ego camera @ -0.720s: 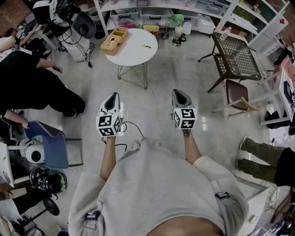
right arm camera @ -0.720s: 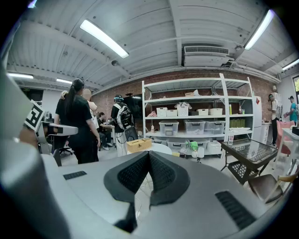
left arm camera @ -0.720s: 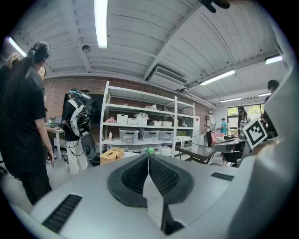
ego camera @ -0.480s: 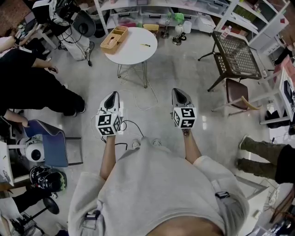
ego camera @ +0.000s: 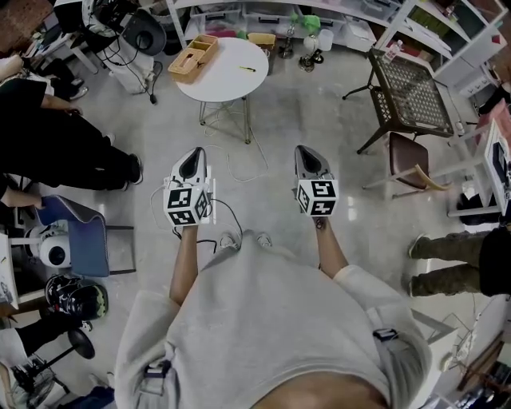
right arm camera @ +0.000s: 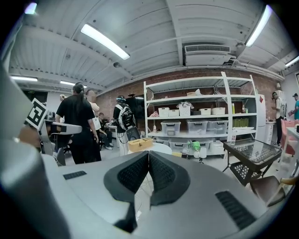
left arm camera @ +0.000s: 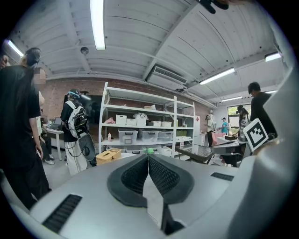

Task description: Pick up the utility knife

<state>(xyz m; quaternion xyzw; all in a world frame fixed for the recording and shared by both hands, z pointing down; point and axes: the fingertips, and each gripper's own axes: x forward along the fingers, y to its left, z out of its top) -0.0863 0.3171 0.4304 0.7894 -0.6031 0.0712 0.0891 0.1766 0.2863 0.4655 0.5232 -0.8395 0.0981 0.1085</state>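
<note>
The utility knife (ego camera: 250, 69) is a small yellow and dark thing that lies on the round white table (ego camera: 231, 86), far ahead of me. Both grippers hang in the air over the floor, well short of the table. My left gripper (ego camera: 194, 153) and my right gripper (ego camera: 304, 150) point toward it, side by side. In the left gripper view the black ribbed pads (left arm camera: 161, 175) meet with nothing between them. The pads (right arm camera: 161, 172) in the right gripper view are likewise pressed together and empty. The knife is too small to make out in either gripper view.
A wooden box (ego camera: 194, 57) sits on the table's left side. A black mesh stand (ego camera: 409, 97) and a brown chair (ego camera: 411, 164) are at the right, with shelves (ego camera: 263, 16) behind. People in black (ego camera: 56, 152) and a blue chair (ego camera: 80, 240) are at the left. A cable (ego camera: 231, 216) lies on the floor.
The table and the floor around it sit a little higher in the head view. Both grippers keep the same side-by-side pose and stay shut.
</note>
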